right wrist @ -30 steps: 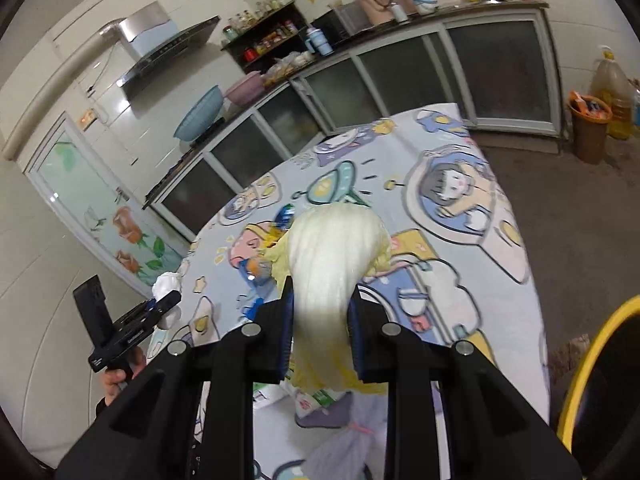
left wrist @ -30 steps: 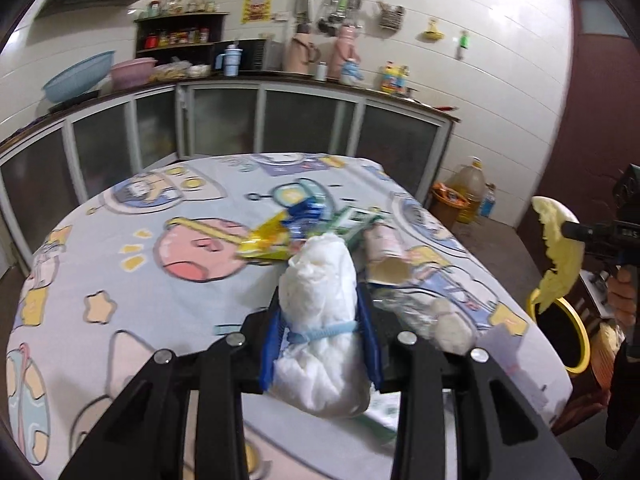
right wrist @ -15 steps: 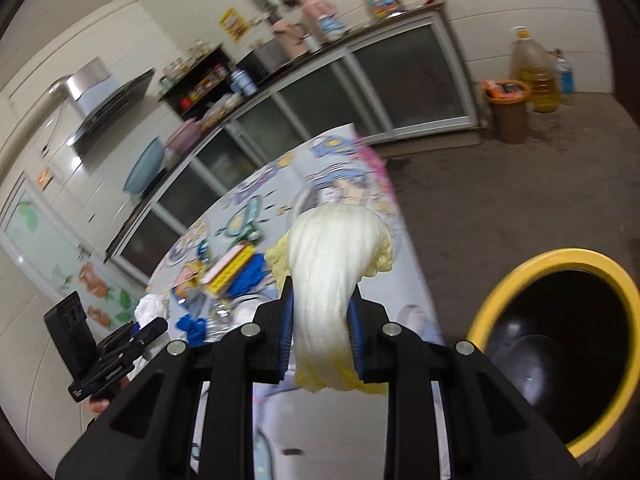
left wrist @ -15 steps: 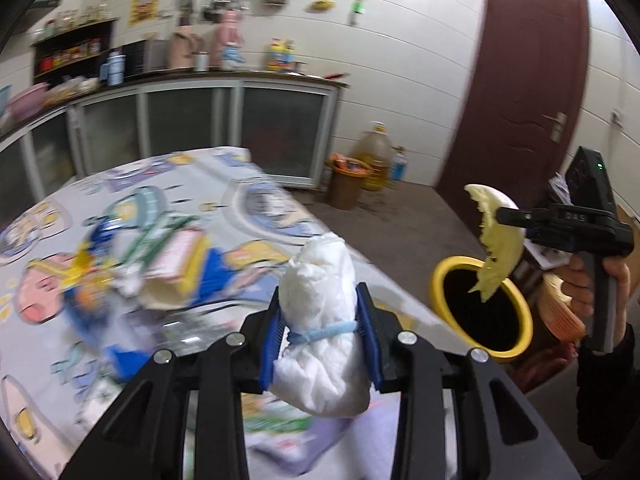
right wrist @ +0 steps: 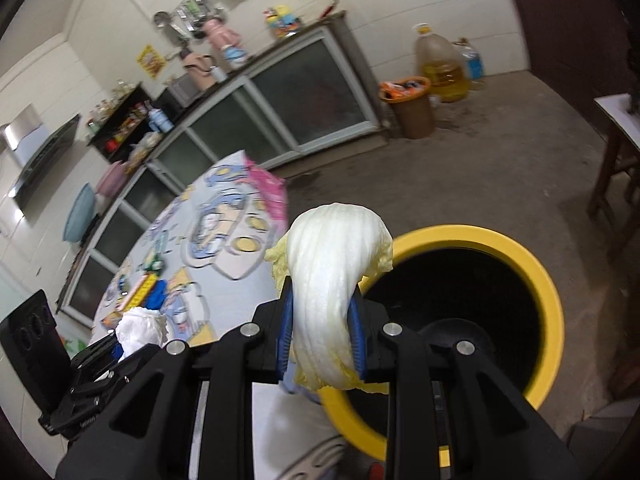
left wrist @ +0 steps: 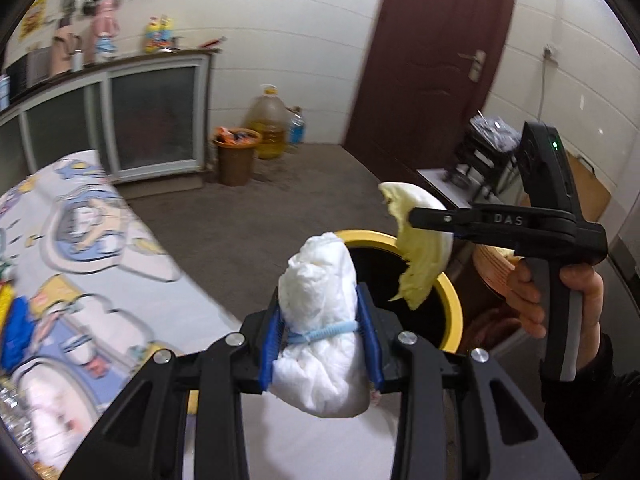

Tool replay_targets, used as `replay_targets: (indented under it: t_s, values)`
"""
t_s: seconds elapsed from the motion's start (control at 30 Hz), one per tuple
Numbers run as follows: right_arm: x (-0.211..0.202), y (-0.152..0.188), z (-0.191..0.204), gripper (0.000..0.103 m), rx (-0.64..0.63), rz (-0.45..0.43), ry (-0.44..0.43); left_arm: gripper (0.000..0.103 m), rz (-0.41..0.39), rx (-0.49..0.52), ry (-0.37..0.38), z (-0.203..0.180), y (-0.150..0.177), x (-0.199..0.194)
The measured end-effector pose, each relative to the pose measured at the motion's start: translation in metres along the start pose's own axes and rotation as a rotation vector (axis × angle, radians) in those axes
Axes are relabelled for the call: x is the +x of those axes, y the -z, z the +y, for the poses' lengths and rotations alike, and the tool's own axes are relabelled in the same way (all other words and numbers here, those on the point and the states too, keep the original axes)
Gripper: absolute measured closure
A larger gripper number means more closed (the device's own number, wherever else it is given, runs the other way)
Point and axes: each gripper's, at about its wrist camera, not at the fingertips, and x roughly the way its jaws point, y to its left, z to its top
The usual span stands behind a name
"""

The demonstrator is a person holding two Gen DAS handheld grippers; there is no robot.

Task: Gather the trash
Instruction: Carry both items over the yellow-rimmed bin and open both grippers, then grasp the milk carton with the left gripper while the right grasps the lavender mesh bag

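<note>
My left gripper [left wrist: 320, 324] is shut on a white crumpled wad [left wrist: 320, 320] tied with a blue band, held above the table edge just short of the yellow-rimmed bin [left wrist: 450, 300]. My right gripper [right wrist: 320, 332] is shut on a pale cabbage leaf [right wrist: 332, 264], held at the near rim of the same bin [right wrist: 552, 300]. In the left wrist view the right gripper [left wrist: 416, 220] holds the leaf [left wrist: 420, 264] over the bin's mouth. The left gripper with its wad [right wrist: 140, 328] shows at lower left in the right wrist view.
The table with a cartoon-print cloth [left wrist: 120, 280] holds more wrappers [right wrist: 140, 296] at its far side. A brown bin [left wrist: 236, 156] and oil jug [left wrist: 270, 124] stand by the cabinets. A dark red door [left wrist: 432, 60] and a small table [right wrist: 616, 120] are behind the yellow bin.
Both grippers swung right, away from the table and toward the yellow bin, carrying their loads. The bin is now close under both grippers.
</note>
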Motion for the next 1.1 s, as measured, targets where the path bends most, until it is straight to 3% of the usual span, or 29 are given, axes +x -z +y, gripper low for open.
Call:
replay_targets:
  t_s: [0.4, 0.43, 0.5, 0.53, 0.57, 0.77, 0.87, 1.07, 1.1]
  values:
    - [0.015, 0.015, -0.066, 0.077, 0.095, 0.032, 0.139, 0.070, 0.109, 0.008, 0.066, -0.039, -0.005, 0.096]
    - [0.016, 0.015, -0.068, 0.072, 0.100, 0.034, 0.149, 0.066, 0.109, 0.007, 0.064, -0.041, -0.005, 0.099]
    - [0.018, 0.015, -0.075, 0.063, 0.122, 0.037, 0.161, 0.042, 0.101, -0.002, 0.078, -0.041, -0.003, 0.099]
    - [0.018, 0.015, -0.079, 0.058, 0.133, 0.034, 0.167, 0.021, 0.079, -0.014, 0.074, -0.040, -0.002, 0.096]
    - [0.018, 0.014, -0.082, 0.056, 0.140, 0.031, 0.177, 0.013, 0.059, -0.019, 0.064, -0.039, -0.001, 0.092]
    - [0.006, 0.015, -0.086, 0.052, 0.148, -0.014, 0.202, 0.009, -0.003, -0.090, 0.020, -0.015, 0.007, 0.064]
    - [-0.005, 0.019, -0.067, 0.052, 0.060, -0.085, 0.207, 0.009, -0.035, -0.141, -0.003, 0.000, 0.013, 0.040]
    - [-0.016, 0.031, 0.007, 0.048, -0.143, -0.168, 0.075, 0.009, -0.135, -0.144, -0.117, 0.029, 0.033, -0.043]
    - [-0.016, 0.035, 0.025, 0.047, -0.185, -0.175, 0.034, 0.008, -0.154, -0.152, -0.168, 0.037, 0.042, -0.065]
